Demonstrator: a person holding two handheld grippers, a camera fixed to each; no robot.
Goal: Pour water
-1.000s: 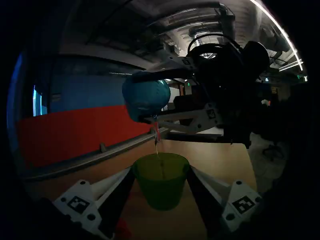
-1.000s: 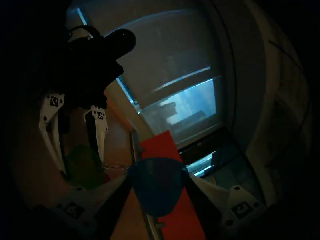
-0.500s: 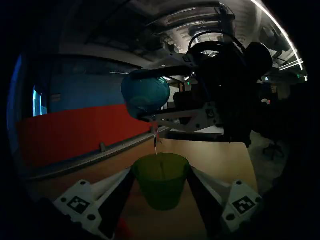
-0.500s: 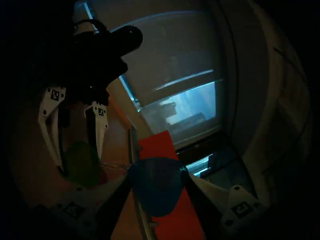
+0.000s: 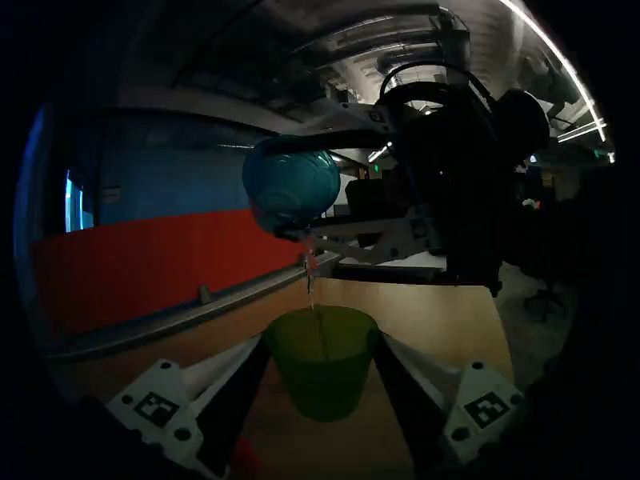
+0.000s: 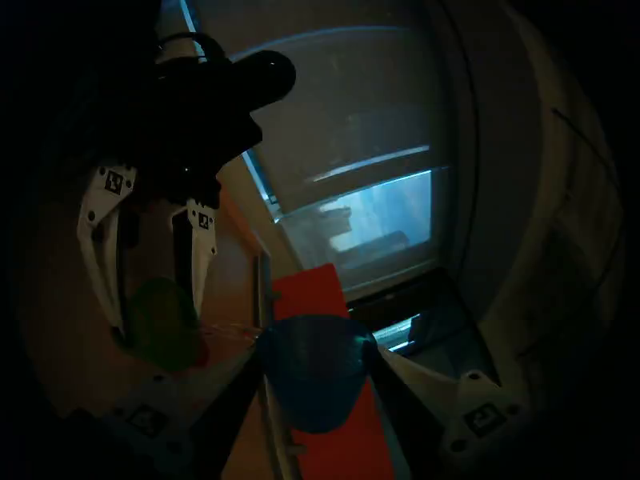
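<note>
In the left gripper view my left gripper is shut on an upright green cup, held just above the wooden table. Above it hangs a blue cup, tipped over on its side, with my right gripper shut on it. A thin stream of water runs from the blue cup's rim into the green cup. In the right gripper view the blue cup sits between my right gripper's fingers, and the green cup shows to the left in the left gripper.
A red and blue wall panel with a metal rail runs along the table's far edge. A window with a blind lies beyond the blue cup. An office chair stands off the table's right side. The room is dim.
The blue cup has tilted a little further and risen slightly. The stream keeps falling into the green cup, which has stayed still.
</note>
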